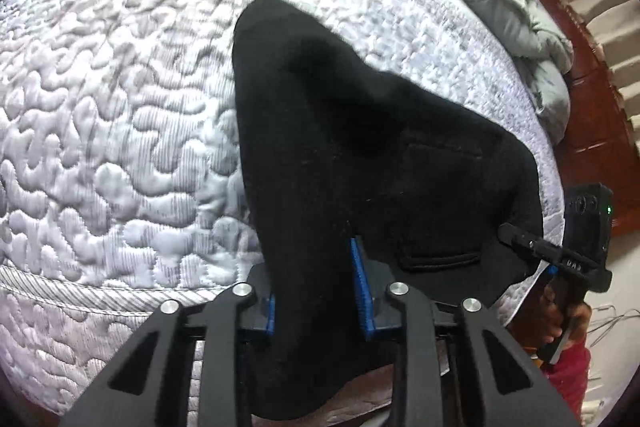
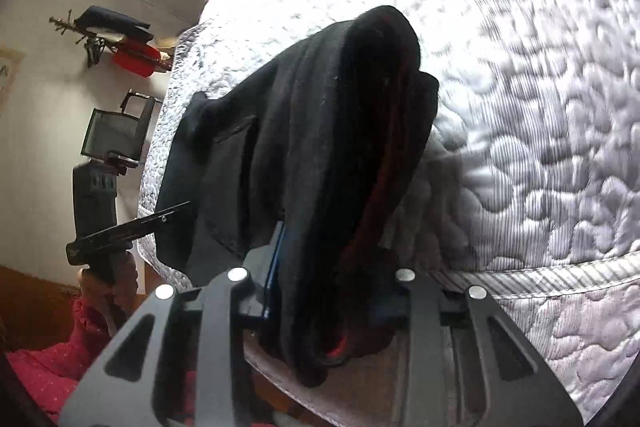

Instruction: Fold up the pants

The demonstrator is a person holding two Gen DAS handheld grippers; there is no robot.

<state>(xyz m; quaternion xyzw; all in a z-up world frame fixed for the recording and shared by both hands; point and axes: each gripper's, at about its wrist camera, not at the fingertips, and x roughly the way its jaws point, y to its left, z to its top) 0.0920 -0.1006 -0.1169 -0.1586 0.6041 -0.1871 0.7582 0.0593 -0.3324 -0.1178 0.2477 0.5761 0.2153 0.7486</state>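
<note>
You have the black pants (image 1: pixel 360 147) pinched at the near edge of the mattress (image 1: pixel 120 107), one gripper on each side. The left gripper (image 1: pixel 316 291) is clamped on a thick bunch of cloth, its blue pads (image 1: pixel 362 291) pressing the fabric from both sides. The right gripper (image 2: pixel 320 287) is likewise closed on a gathered fold, where a red lining or trim (image 2: pixel 376 203) shows along the edge. The rest of the garment lies heaped on the bed ahead of both claws, rising to a rounded peak.

For this step, judge the grip before you lift: both pinches look deep rather than at the very hem, so keep them firm and raise both hands together at an even pace. Draw them apart just enough to take the slack out (a sagging middle will fold crooked), then carry the held edge over toward the far end and lay it down flat.

The pants are a soft, matte, fleece-like knit with a stitched patch pocket (image 1: pixel 440 203); it will drape heavily and cling slightly to the bed. The mattress cover is quilted white with a puffy, meandering stitch pattern and a corded edge, so expect some friction. A grey padded quilt (image 1: pixel 520 11) lies bunched at the far side.
</note>
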